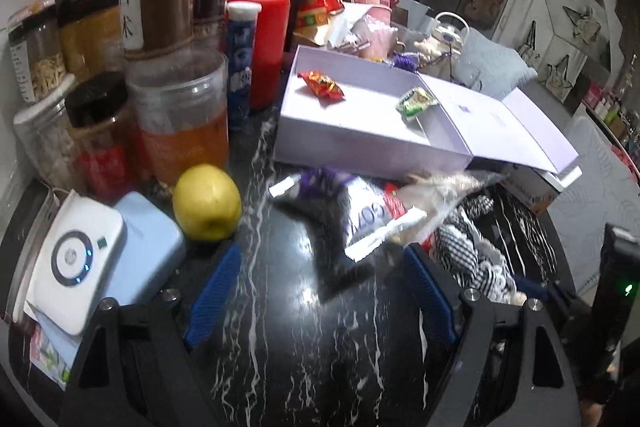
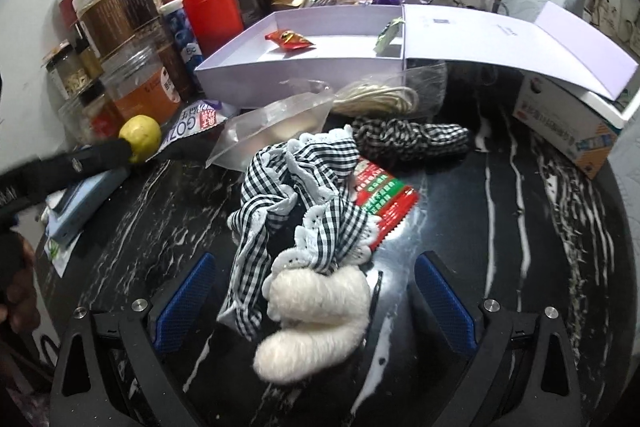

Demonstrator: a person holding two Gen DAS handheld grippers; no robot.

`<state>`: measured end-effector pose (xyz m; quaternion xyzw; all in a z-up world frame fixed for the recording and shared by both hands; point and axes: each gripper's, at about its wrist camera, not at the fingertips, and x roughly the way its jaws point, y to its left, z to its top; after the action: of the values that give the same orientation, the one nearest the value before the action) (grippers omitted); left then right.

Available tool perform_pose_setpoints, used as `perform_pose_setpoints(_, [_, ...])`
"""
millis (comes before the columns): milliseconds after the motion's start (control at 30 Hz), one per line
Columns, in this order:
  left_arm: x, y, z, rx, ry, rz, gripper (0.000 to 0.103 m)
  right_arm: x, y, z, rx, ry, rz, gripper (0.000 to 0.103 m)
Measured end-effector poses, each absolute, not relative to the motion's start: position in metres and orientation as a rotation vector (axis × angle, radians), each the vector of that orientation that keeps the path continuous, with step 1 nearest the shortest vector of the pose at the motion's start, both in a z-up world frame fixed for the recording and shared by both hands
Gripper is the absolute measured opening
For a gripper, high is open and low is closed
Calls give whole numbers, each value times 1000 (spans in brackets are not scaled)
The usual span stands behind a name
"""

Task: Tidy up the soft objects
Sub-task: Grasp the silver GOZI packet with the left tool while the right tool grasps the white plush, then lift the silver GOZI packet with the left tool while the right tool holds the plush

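A black-and-white checked cloth with lace trim (image 2: pixel 304 195) lies crumpled on the black marble table (image 2: pixel 500 227). A white fluffy piece (image 2: pixel 316 319) rests at its near end, and a checked scrunchie (image 2: pixel 408 139) lies behind it. My right gripper (image 2: pixel 316 299) is open, low over the table, with the fluffy piece between its blue pads (image 2: pixel 184 303) but not touched by them. My left gripper (image 1: pixel 320 291) is open over bare tabletop, and the checked cloth (image 1: pixel 472 251) lies just to its right. The open lavender box (image 1: pixel 360 131) holds a red snack (image 1: pixel 322 85) and a green snack (image 1: pixel 416 101).
Jars and bottles (image 1: pixel 176 99) crowd the left side, beside a yellow apple (image 1: pixel 208 201) and a white device (image 1: pixel 76 259). Snack packets (image 1: pixel 368 223), a clear bag (image 2: pixel 276 131) and a red-green packet (image 2: pixel 380 199) lie by the cloth. A carton (image 2: pixel 572 131) sits at the right.
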<state>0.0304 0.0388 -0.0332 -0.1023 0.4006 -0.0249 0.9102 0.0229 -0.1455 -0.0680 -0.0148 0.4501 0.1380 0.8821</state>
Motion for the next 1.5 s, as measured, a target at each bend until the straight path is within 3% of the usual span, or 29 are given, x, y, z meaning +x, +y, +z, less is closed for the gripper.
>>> perform_pose_setpoints(33, [33, 38, -33, -204, 825, -45, 83, 24, -146, -70, -32, 943, 286, 99])
perform_pose_setpoints(67, [37, 37, -32, -196, 825, -42, 83, 26, -146, -73, -31, 952, 288, 86])
perform_pose_setpoints(100, [41, 35, -33, -182, 827, -42, 83, 27, -147, -76, -24, 971, 298, 58])
perform_pose_setpoints(200, [55, 25, -36, -109, 831, -26, 83, 24, -147, -73, -35, 970, 351, 46])
perform_pose_setpoints(567, [100, 10, -43, -87, 857, -3, 83, 13, -176, -64, 18, 959, 337, 46])
perform_pose_setpoints(1033, [118, 8, -88, -73, 1004, 30, 83, 24, -183, -65, 33, 952, 328, 47])
perform_pose_setpoints(1067, [118, 9, -91, -58, 1009, 46, 81, 23, -183, -65, 31, 953, 327, 47])
perform_pose_setpoints(1167, [117, 13, -94, -48, 997, 55, 59, 22, -182, -65, 31, 961, 320, 48])
perform_pose_setpoints(1200, [116, 14, -94, -50, 988, 46, 47, 22, -182, -66, 37, 966, 317, 48])
perform_pose_setpoints(1500, [89, 11, -84, -43, 997, -51, 42, 13, -182, -67, 41, 971, 292, 48])
